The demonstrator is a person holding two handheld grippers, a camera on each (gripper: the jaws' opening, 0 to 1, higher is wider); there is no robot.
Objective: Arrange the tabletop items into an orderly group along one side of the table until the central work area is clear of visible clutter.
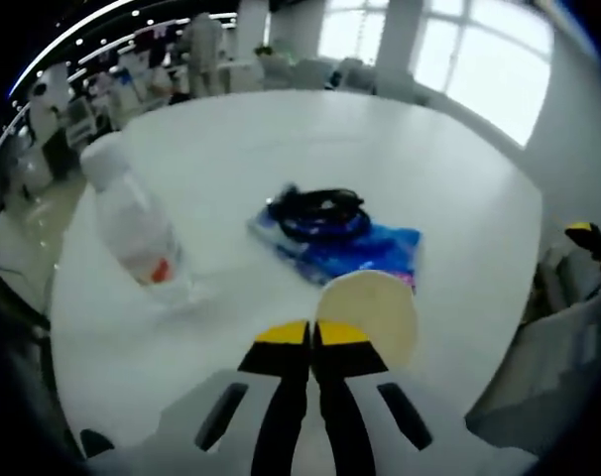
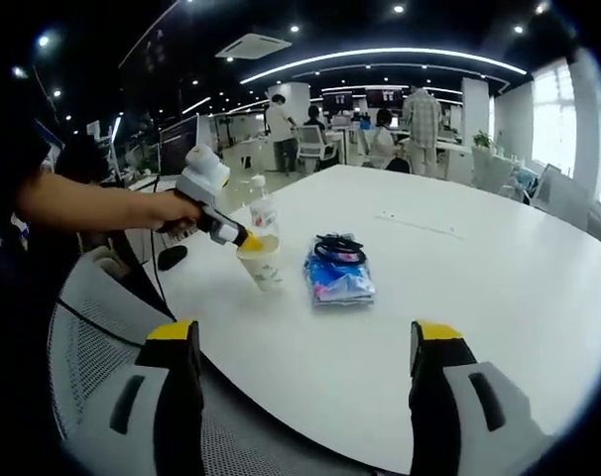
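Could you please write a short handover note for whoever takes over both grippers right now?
Left gripper: shut on the rim of the cream paper cup, near the table's edge.
Right gripper: open, empty, held back off the table above a grey mesh chair.
Clear plastic bottle stands beside the cup; black coiled cable lies on the blue packet mid-table.
Left: group everything along one side.

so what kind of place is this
Most likely an open-plan office. A large white table stands amid rows of desks with monitors, office chairs and people at work, under strip ceiling lights, with big windows on one side.
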